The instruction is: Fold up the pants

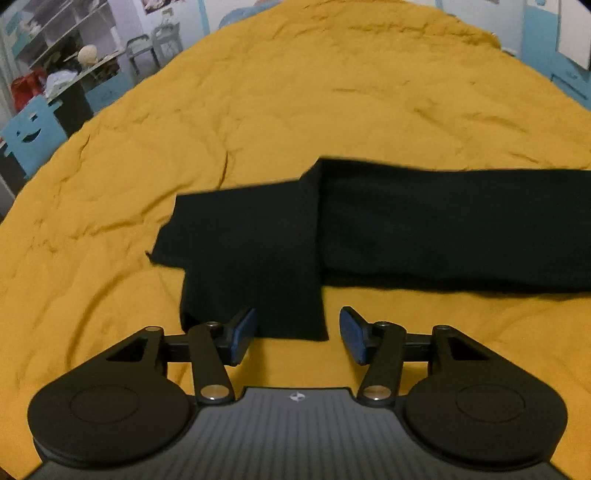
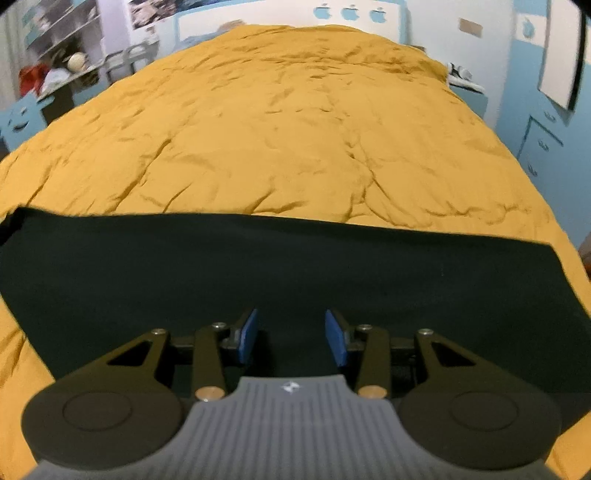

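Left wrist | black pants (image 1: pixel 424 225) flat, one end seemingly folded over

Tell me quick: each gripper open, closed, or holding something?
Left gripper: open, holding nothing, at the near edge of the black pants.
Right gripper: open, holding nothing, over the pants.

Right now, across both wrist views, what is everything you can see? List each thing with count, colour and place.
pants: one, black, lying flat across the near part of the bed, one end folded over
bedspread: one, mustard yellow, wrinkled, covering the bed
shelving: one, pale, cluttered, far left by the wall
smiley-face chair back: one, blue, left of the bed
apple shapes: three, blue, on the white headboard
left hand-held gripper: one, black with blue pads, open, at the pants' near edge
right hand-held gripper: one, black with blue pads, open, over the pants
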{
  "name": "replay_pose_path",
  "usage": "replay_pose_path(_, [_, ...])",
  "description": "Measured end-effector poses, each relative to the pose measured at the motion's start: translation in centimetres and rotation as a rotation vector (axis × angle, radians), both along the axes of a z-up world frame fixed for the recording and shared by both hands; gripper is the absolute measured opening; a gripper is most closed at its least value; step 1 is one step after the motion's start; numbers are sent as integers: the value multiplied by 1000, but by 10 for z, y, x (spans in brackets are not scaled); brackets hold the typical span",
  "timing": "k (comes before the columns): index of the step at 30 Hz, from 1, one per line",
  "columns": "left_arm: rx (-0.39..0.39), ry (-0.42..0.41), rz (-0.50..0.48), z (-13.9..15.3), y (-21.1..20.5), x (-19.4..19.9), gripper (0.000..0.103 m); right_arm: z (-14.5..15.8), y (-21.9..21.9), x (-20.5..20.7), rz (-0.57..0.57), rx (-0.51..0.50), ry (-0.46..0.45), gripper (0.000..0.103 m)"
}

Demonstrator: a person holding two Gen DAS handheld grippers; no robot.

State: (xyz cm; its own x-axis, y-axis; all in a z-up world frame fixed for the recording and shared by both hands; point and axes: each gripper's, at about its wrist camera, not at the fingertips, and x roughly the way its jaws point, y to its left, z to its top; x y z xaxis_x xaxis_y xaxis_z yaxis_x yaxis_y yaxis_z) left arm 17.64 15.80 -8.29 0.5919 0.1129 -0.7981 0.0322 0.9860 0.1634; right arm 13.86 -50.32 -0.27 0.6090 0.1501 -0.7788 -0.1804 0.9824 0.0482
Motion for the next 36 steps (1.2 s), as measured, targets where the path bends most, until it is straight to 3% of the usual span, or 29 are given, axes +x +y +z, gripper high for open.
replay_pose_path(2, [-16,-11,24,2,6,1,10,3,1,-2,12,-35,4,42])
replay_pose_path(3, [-33,-23,32,7,10,2,5,5,-1,-3,15,-46,6,48])
replay_pose_path(6, [-76,-93,50,33,28,10,1,8,-6,-1,42,-103,34,50])
replay_pose_path(10, [-97,-114,78,61,57,40,1,10,-24,10,62,-169,91,50])
replay_pose_path(13, [-114,-78,114,61,79,73,1,14,-45,20,18,-166,114,50])
replay_pose_path(19, [-48,47,152,33,108,135,1,20,-78,25,-76,-154,114,50])
replay_pose_path(22, [-12,76,174,14,115,149,2,18,-84,22,-102,-160,108,50])
replay_pose_path(27, [36,7,316,5,136,151,10,12,-89,19,-126,-157,101,50])
replay_pose_path(30, [-90,-49,379,22,152,133,20,13,-90,13,-132,-141,93,50])
replay_pose_path(31, [-141,-68,403,29,156,123,29,14,-89,10,-129,-135,87,50])
replay_pose_path(32, [-184,-78,424,34,159,114,44,14,-89,8,-126,-132,83,50])
replay_pose_path(34, [-288,-80,459,40,164,94,60,17,-85,2,-116,-123,76,50])
replay_pose_path(36, [-374,-70,483,38,166,78,60,19,-82,-6,-107,-98,75,50])
